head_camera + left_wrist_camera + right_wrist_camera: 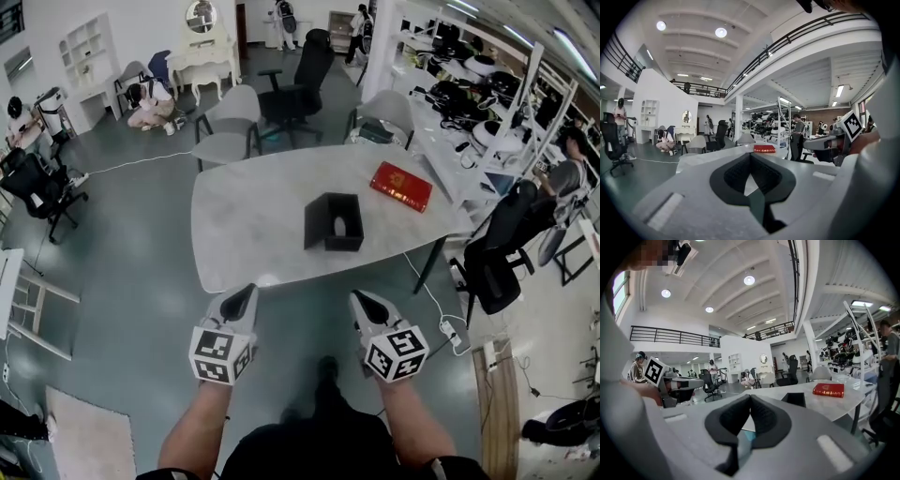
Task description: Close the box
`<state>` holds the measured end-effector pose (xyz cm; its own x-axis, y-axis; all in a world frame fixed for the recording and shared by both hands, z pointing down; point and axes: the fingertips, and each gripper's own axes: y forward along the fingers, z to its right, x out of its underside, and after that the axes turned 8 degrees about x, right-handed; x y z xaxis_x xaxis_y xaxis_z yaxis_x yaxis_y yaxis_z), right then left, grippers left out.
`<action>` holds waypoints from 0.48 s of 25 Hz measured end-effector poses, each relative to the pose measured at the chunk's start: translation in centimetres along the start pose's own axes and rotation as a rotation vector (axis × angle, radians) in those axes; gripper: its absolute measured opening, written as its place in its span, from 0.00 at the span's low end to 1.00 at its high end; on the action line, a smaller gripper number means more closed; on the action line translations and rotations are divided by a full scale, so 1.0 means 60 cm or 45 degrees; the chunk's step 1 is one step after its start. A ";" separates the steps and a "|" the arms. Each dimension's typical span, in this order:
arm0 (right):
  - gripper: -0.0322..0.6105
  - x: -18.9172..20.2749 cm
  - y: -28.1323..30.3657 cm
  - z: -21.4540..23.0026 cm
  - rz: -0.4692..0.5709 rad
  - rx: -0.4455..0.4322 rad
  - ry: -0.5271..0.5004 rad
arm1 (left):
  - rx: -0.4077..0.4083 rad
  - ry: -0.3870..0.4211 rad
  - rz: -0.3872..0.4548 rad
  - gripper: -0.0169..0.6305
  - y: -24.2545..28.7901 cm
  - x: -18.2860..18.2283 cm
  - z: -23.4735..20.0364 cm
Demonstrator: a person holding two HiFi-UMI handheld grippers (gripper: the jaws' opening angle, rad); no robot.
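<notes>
An open black box (333,222) stands near the middle of the pale table (244,202); a small pale object shows inside it. A flat red rectangular piece with a gold mark (401,186) lies to its far right. Both grippers hang short of the table's near edge, over the floor. My left gripper (247,292) is shut and empty, and so is my right gripper (359,297). The right gripper view shows the box (794,399) and red piece (828,390) beyond the shut jaws (750,397). Past the left gripper's closed tips (750,154), only the red piece (764,148) shows.
Grey chairs (230,127) and a black office chair (300,84) stand behind the table. Another black chair (502,248) is at its right end, with shelving (478,112) beyond. A power strip and cable (455,330) lie on the floor. A person crouches at far left (150,103).
</notes>
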<state>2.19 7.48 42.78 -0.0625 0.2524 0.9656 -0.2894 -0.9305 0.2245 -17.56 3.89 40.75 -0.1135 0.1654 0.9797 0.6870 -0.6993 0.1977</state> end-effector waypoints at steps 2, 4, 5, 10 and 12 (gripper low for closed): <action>0.05 -0.004 0.036 0.038 -0.020 0.000 0.004 | -0.011 -0.001 -0.017 0.04 0.046 -0.005 -0.012; 0.05 -0.013 0.073 0.078 -0.031 -0.009 -0.005 | -0.019 0.001 -0.033 0.04 0.099 -0.014 -0.021; 0.05 -0.018 0.091 0.100 -0.035 -0.016 -0.012 | -0.025 0.002 -0.039 0.04 0.126 -0.020 -0.025; 0.05 -0.043 0.182 0.190 -0.065 -0.071 -0.005 | -0.073 -0.012 -0.065 0.04 0.243 -0.047 -0.047; 0.05 -0.053 0.212 0.214 -0.070 -0.104 -0.007 | -0.094 -0.011 -0.083 0.04 0.280 -0.050 -0.052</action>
<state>10.97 -8.55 44.27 -0.0392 0.3012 0.9528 -0.3696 -0.8903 0.2662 -7.89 -10.52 41.22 -0.1494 0.2179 0.9645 0.6237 -0.7361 0.2629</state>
